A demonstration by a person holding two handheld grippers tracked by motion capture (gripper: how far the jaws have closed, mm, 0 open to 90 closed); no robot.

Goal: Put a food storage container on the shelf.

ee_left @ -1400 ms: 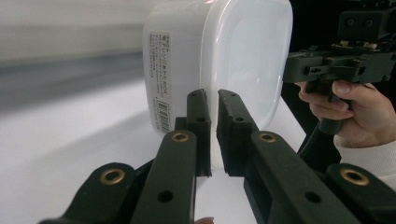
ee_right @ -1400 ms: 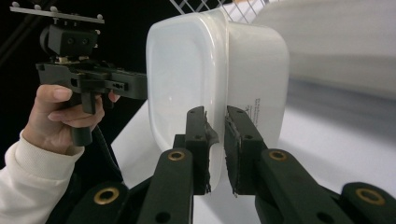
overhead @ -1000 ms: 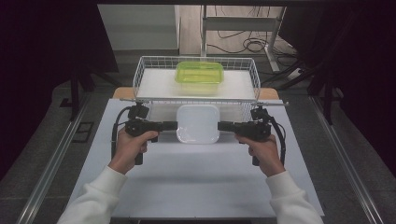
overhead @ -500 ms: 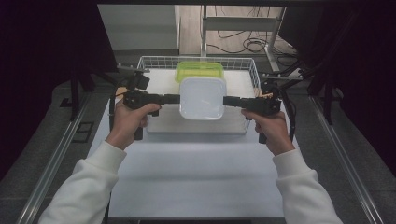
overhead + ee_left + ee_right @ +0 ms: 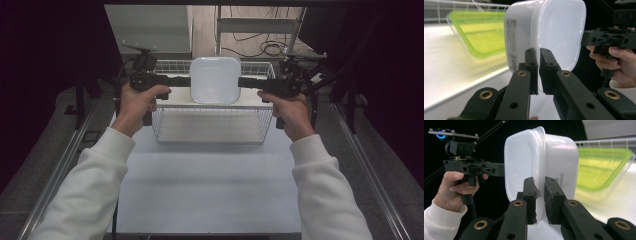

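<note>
A white plastic container [image 5: 215, 80] hangs in the air over the wire basket [image 5: 212, 125], its open side turned toward the high camera. My left gripper [image 5: 182, 81] is shut on its left rim, and the jaws pinch the thin edge [image 5: 539, 51]. On the opposite rim my right gripper [image 5: 246, 82] is shut the same way [image 5: 539, 180]. Behind the white container [image 5: 554, 32] lies a lime-green lidded container [image 5: 481, 32] on the basket's pale floor. The right gripper view has that green container [image 5: 601, 167] at its right, past the white one [image 5: 529, 162].
The basket stands at the far end of a white table [image 5: 210, 190]. Metal rails run along both sides of the table [image 5: 75, 150]. Dark curtains and black stands flank the basket. Cables lie on the floor beyond it.
Both grippers have lifted the white container from the table in front of the basket, up and away from the person. It now hangs over the basket and covers the green container in the high view.
</note>
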